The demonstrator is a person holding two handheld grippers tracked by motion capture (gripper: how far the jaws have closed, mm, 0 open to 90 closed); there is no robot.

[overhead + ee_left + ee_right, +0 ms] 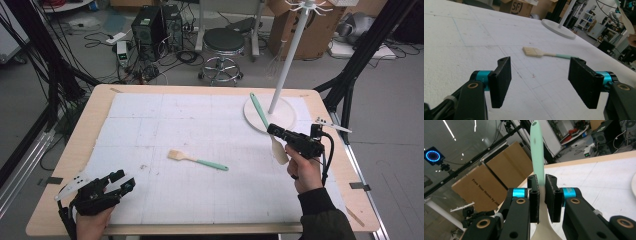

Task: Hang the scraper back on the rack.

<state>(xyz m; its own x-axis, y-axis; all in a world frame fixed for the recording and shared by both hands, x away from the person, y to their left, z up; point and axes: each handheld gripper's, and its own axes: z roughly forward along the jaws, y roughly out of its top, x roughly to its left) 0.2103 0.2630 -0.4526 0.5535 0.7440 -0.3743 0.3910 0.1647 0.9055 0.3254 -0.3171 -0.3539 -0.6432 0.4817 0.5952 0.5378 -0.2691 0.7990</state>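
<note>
Right gripper [274, 131], raised above the table's right side, jaws pinched on a spatula [267, 131] at the neck where the cream blade meets the mint-green handle; in the right gripper view the pads [534, 202] press on both faces of it, and the handle [537, 152] runs up and away from the camera. In the high view the handle tip points toward the white rack [287, 55], whose round base [255, 111] stands at the table's far right, with bare hooks [306, 6] at the top of its post (the likely goal is to hang the utensil there). Left gripper [121, 181], resting near the table's front left corner, jaws spread wide with nothing between them. A pastry brush [196, 160], with the same green handle, lies flat on the white mat [150, 120] at mid-table, untouched, well apart from both grippers. Judged state of work: the spatula is picked up and lifted clear of the mat, but not yet hung; the brush is left to be taken up afterwards
</note>
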